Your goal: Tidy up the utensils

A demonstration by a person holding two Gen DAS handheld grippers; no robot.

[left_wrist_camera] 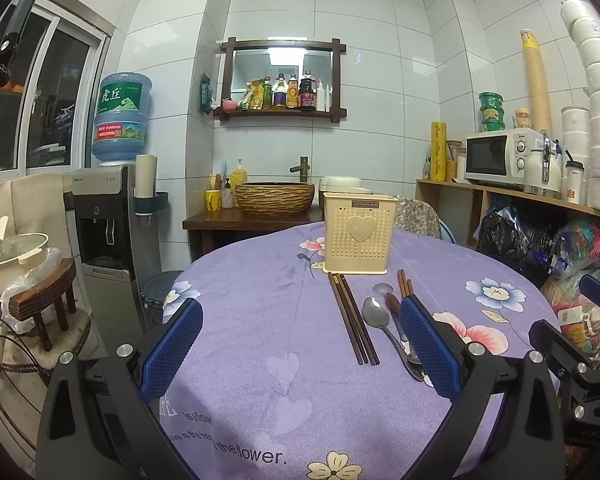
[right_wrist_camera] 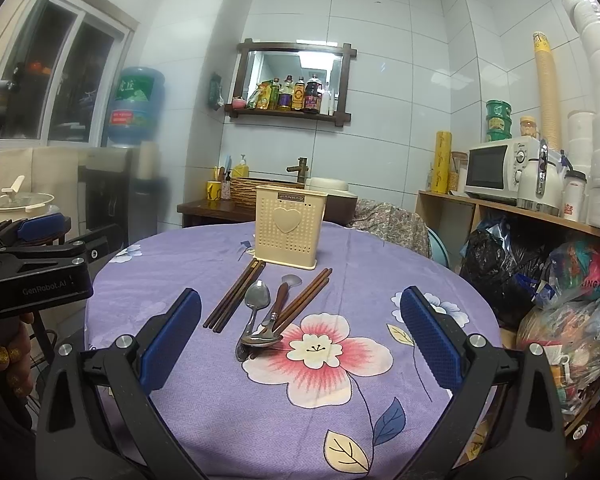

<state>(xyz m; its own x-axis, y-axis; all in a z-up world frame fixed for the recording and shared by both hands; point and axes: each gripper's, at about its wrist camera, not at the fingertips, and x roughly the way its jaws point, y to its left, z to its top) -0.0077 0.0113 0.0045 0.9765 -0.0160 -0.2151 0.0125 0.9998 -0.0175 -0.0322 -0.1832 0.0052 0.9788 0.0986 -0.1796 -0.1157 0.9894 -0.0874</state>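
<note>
A cream perforated utensil holder (left_wrist_camera: 356,234) (right_wrist_camera: 288,228) with a heart on its front stands upright at the far side of the purple floral table (left_wrist_camera: 260,320). In front of it lie a dark chopstick pair (left_wrist_camera: 352,318) (right_wrist_camera: 236,298), a metal spoon (left_wrist_camera: 376,314) (right_wrist_camera: 256,300), a wood-handled utensil (right_wrist_camera: 284,292) and a second chopstick pair (right_wrist_camera: 304,300). Another spoon bowl (right_wrist_camera: 260,340) lies across their near ends. My left gripper (left_wrist_camera: 300,344) hovers open, left of the utensils. My right gripper (right_wrist_camera: 300,340) is open too, just short of them, holding nothing.
A water dispenser (left_wrist_camera: 108,216) and a pot (left_wrist_camera: 12,252) stand to the left. A basin counter (left_wrist_camera: 274,198) is behind the table. On the right, a shelf carries a microwave (left_wrist_camera: 500,156), with full bags (right_wrist_camera: 560,280) below. A hand (right_wrist_camera: 4,356) holds the left gripper.
</note>
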